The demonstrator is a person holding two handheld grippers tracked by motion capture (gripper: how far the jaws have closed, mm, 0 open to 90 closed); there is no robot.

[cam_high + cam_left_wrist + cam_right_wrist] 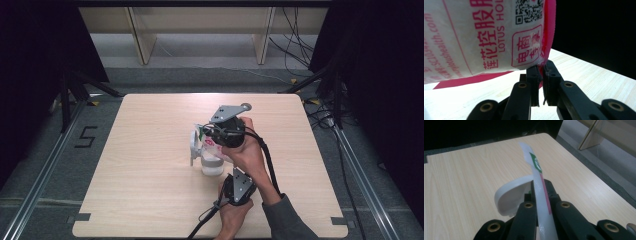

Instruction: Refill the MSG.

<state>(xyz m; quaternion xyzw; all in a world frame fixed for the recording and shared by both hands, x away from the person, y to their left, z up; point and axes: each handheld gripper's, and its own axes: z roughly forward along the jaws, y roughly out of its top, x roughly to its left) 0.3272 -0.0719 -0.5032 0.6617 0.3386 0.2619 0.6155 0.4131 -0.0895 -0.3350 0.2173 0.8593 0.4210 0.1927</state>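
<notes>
While clamped, both jaws tight on the white-and-pink bag (486,37).

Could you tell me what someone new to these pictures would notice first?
Probably the white bag with pink print, held up near the table's middle between both tongs. The left tongs pinch its lower corner, and the right tongs clamp its top edge. A white jar stands on the table right under it, its lid open.

A white packet (212,145) with pink print and a QR code hangs above a white lidded jar (212,165), near the desk's middle, lid (193,142) flipped open leftward.
</notes>
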